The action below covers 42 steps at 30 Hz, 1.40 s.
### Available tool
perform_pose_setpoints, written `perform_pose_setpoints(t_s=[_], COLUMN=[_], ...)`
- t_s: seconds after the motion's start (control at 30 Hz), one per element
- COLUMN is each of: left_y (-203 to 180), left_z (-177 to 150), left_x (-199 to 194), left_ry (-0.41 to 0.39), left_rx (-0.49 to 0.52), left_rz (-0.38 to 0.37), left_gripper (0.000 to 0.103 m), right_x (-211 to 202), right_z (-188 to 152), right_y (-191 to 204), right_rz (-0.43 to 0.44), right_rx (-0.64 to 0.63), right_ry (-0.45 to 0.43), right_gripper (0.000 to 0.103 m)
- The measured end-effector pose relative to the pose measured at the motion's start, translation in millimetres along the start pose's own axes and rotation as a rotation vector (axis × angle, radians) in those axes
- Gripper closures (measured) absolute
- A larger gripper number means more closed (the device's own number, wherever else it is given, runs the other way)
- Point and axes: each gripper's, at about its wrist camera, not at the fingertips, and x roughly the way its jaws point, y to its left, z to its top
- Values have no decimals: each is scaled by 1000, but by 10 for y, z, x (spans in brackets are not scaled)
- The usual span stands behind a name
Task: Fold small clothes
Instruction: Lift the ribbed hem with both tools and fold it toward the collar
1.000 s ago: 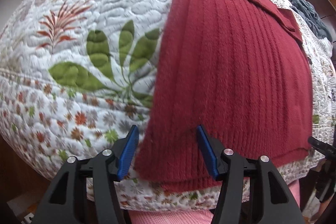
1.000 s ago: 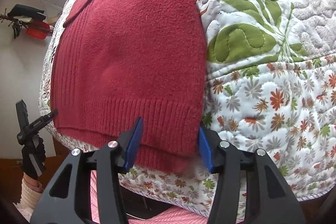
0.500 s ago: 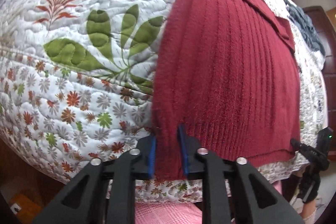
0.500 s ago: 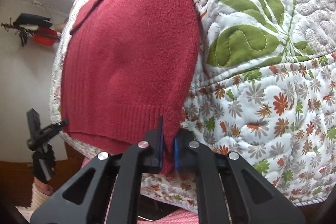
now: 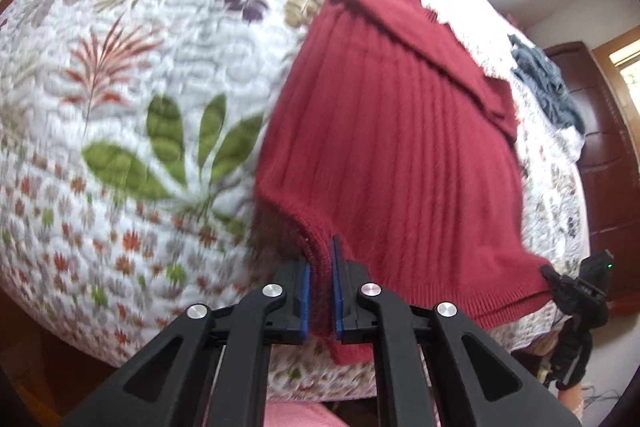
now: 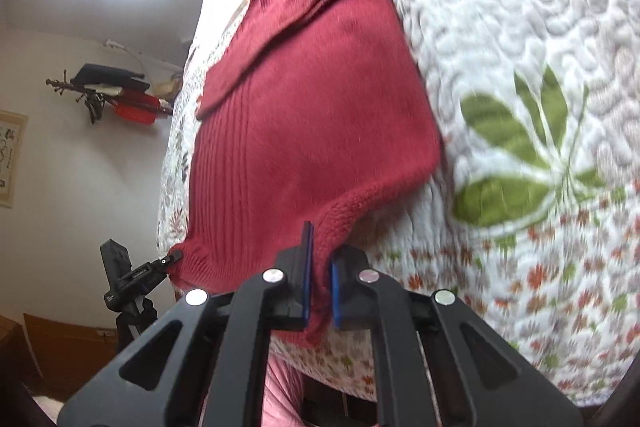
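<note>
The left gripper (image 5: 320,291) has its jaws pinched tight on the near left hem corner of the red sweater (image 5: 400,155), and the right gripper (image 6: 318,291) is likewise clamped on the near right hem corner, both corners raised a little off the bed. The knit looks soft, limp and light, likely to sag between the two holds and stretch if pulled hard; the ribbed hem band is the thicker, firmer part, so the corners seem the sensible places to grip. Beyond the jaws the sweater lies flat on the floral quilt (image 5: 160,99), sleeves folded across its far end. The quilt is padded and textured, so the knit may drag instead of sliding. Farther off, a grey-blue garment (image 5: 548,87) lies on the bed, beside a dark wooden cabinet (image 5: 608,163), and a wall rack (image 6: 116,95) hangs on the other side.
</note>
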Motion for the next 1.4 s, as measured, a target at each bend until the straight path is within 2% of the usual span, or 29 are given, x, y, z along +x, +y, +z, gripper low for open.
perform_pose_setpoints(t_s=[0.13, 0.33, 0.63, 0.97, 1.23, 1.33, 1.4], left_y=[-15, -174, -99, -42, -10, 12, 27], left_z=[273, 627, 1109, 1341, 1411, 1403, 1371], left_x=[5, 250, 582, 867, 902, 800, 693], left_ry=[-27, -34, -26, 10, 47, 53, 44], left_rx=[-3, -6, -38, -56, -69, -87, -93], left_rz=[-11, -2, 19, 22, -1, -36, -56], left_gripper=[95, 95, 95, 95, 92, 83, 72], right_x=[41, 201, 433, 629, 672, 656, 645], right_z=[197, 551, 1055, 1293, 1336, 1339, 1332], right_y=[25, -9, -115, -248, -314, -323, -304], right_rz=[-9, -18, -40, -56, -63, -64, -71], right_rx=[-2, 31, 80, 123, 142, 145, 144], right_ry=[-6, -1, 31, 75, 96, 101, 103], right_gripper=[97, 97, 97, 97, 95, 93, 91])
